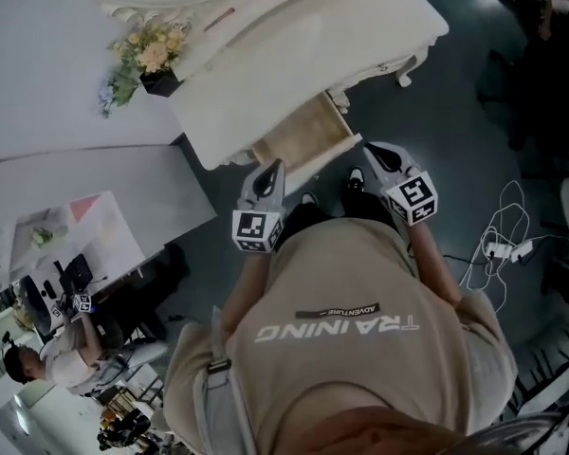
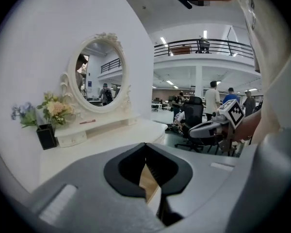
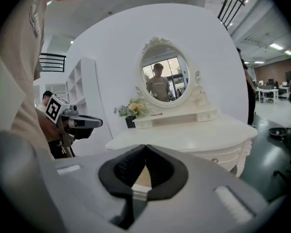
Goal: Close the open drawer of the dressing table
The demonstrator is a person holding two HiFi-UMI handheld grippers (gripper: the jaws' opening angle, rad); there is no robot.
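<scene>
The white dressing table (image 1: 294,55) stands ahead of me with one wooden drawer (image 1: 308,138) pulled out toward me. My left gripper (image 1: 277,167) points at the drawer's left front corner, and my right gripper (image 1: 368,147) is at its right front corner. Whether either touches the drawer front I cannot tell. In the left gripper view the left gripper (image 2: 145,145) has its jaws closed together with nothing between them, and pale drawer wood shows behind. The right gripper (image 3: 145,147) looks the same in its own view, shut and empty. The tabletop (image 3: 194,137) carries an oval mirror (image 3: 165,76).
A flower vase (image 1: 152,55) stands at the table's left end. A white partition (image 1: 76,188) runs to my left, with a seated person (image 1: 57,349) at a desk beyond it. Cables and a power strip (image 1: 507,249) lie on the dark floor at the right. An office chair (image 2: 194,115) stands further off.
</scene>
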